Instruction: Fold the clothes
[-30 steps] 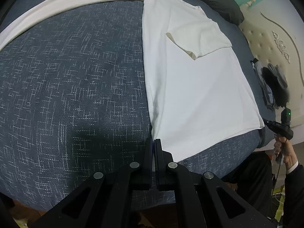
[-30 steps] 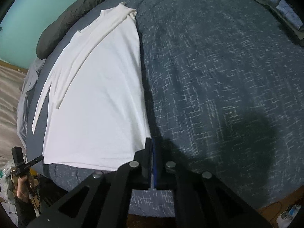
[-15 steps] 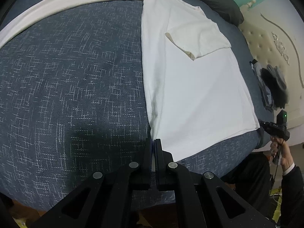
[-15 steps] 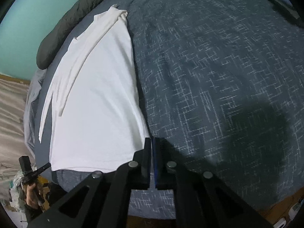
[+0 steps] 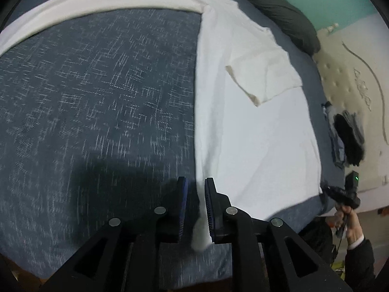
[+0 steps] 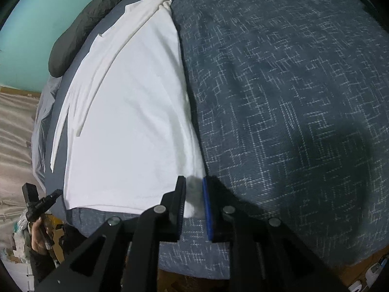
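On a dark blue patterned bedspread [image 5: 97, 97], a white long-sleeved shirt [image 5: 255, 133] lies flat, one sleeve [image 5: 97, 2] stretched away across the bed and the other sleeve [image 5: 265, 73] folded over the chest so the body forms a neat panel. At the hem's left corner, the left gripper [image 5: 195, 202] is spreading its jaws; the cloth sits between the pads, apparently no longer pinched, though blur makes this uncertain. At the hem's right corner, the right gripper [image 6: 193, 199] is likewise opening, the corner lying loose in the gap. Both releases seem meant to leave the hem taut and square for the next fold.
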{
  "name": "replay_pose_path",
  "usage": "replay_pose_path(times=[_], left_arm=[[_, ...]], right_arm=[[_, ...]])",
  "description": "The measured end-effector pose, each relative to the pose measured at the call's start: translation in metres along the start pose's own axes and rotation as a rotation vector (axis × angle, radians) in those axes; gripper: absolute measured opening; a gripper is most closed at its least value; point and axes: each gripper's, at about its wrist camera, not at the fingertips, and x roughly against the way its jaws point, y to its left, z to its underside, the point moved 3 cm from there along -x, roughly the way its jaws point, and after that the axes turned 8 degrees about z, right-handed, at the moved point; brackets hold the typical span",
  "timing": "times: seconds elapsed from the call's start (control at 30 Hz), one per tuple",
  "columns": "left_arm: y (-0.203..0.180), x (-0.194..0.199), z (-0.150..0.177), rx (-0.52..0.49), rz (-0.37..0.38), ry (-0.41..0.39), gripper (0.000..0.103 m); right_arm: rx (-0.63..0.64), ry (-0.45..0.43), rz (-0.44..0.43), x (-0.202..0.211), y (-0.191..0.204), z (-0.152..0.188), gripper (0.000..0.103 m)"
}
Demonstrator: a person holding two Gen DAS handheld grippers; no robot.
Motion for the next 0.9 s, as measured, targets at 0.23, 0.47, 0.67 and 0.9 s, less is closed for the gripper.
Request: replay_pose_path(times=[0.23,0.47,0.67,0.9], left_arm=[[0.007,-0.028,-0.011,0.054,0.042,-0.003,0.016],[0.007,-0.029,-0.013,0.029,0.011,-0.016,0.002],[0.008,-0.005,-0.015,0.009,-0.029,-0.086,0.002],[0.027,-0.01,-0.015,0.056,-0.056,-0.075,0.0]], right_arm=[[-0.004,0.009,-0.01,0.005,-0.005,0.001,0.014],[0.008,0.006,-0.009,0.007,-0.006,0.0,0.013],[0.003,-0.025,0.011,0.004,-0.009,-0.009,0.003],[0.001,-0.034,0.052,0.007,-0.02,-0.012,0.002]])
